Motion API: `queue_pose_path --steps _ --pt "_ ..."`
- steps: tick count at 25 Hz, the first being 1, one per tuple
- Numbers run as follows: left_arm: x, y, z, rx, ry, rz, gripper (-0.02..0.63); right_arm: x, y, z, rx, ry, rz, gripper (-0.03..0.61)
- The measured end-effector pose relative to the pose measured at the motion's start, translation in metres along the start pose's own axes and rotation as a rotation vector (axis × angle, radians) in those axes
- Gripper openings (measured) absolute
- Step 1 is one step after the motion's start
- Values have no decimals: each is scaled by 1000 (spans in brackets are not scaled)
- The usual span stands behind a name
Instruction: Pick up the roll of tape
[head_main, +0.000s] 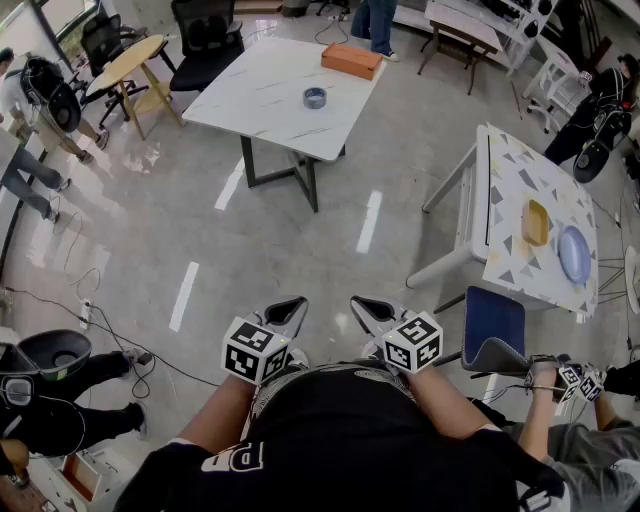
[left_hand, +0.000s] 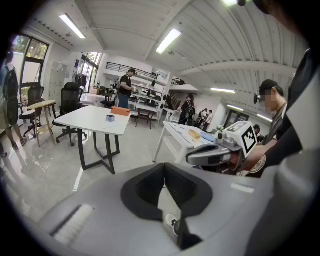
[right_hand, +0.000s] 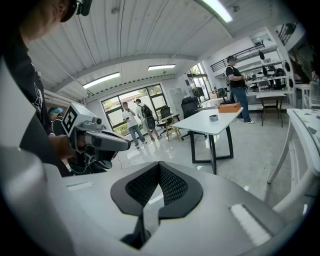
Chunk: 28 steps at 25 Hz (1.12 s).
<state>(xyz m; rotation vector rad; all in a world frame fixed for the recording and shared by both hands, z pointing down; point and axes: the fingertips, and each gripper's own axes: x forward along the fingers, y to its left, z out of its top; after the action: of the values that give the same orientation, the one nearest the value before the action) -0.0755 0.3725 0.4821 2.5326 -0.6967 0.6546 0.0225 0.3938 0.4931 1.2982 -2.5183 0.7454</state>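
The roll of tape (head_main: 314, 97) is a small grey-blue ring lying flat on a white marble table (head_main: 260, 95), far ahead of me across the floor. It also shows as a small ring in the left gripper view (left_hand: 110, 118) and in the right gripper view (right_hand: 213, 118). My left gripper (head_main: 285, 312) and right gripper (head_main: 372, 310) are held close to my body, side by side, far from the table. Both are shut with nothing between their pads. The left gripper (left_hand: 164, 167) and right gripper (right_hand: 159, 167) each point roughly toward the table.
An orange box (head_main: 351, 60) lies on the same table behind the tape. A patterned table (head_main: 500, 200) at the right carries a yellow dish (head_main: 537, 222) and a blue plate (head_main: 574, 253). A blue chair (head_main: 494, 325) stands near my right. People, office chairs and floor cables ring the room.
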Motion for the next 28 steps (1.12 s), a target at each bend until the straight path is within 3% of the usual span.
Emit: queue_pose_path --steps 13,20,28 --pt "-24 20 -10 29 1 -28 60 20 34 3 20 -41 0 -2" --pt "-42 30 -22 44 12 -59 60 35 48 3 19 -62 -75 -2" --pt "-48 46 -35 26 29 -70 60 46 64 -7 29 -35 -79 -2"
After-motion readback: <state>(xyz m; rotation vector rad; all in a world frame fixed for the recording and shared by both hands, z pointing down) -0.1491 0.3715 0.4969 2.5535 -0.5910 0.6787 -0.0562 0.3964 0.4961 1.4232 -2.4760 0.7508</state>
